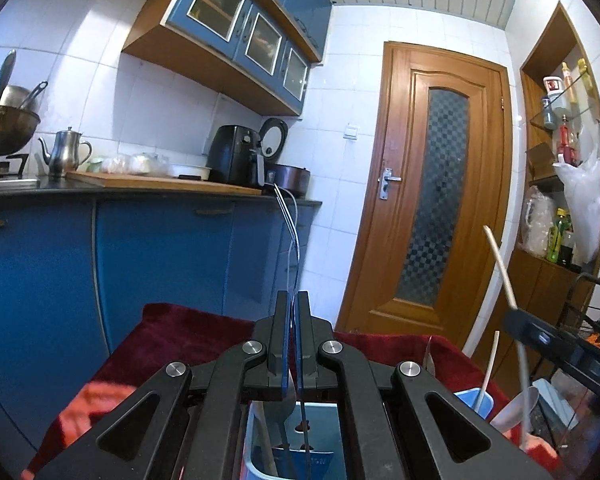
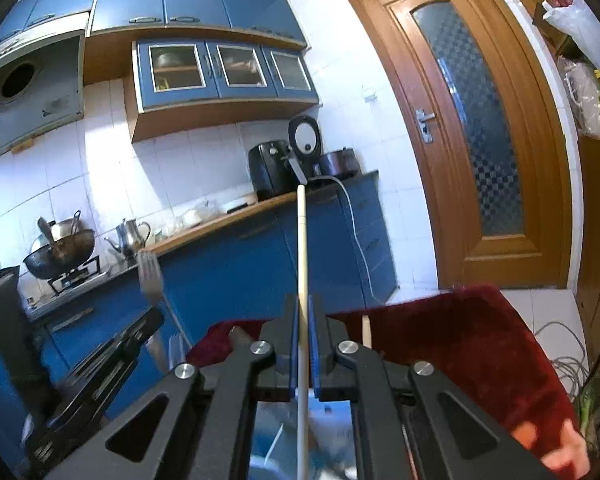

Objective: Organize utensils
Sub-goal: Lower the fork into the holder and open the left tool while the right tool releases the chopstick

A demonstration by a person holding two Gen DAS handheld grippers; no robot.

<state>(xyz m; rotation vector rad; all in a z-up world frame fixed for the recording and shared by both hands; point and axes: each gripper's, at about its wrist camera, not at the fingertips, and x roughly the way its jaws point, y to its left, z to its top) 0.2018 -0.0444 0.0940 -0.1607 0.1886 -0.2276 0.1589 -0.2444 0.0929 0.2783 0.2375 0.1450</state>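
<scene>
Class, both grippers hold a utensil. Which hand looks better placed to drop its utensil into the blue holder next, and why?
Probably left. The left gripper clamps a fork directly over the blue holder, seen beneath its jaws. The right gripper holds a chopstick; what lies under it is blurred.

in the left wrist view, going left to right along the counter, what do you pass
wok on the stove → metal teapot → wooden cutting board → black air fryer → dark pot
</scene>
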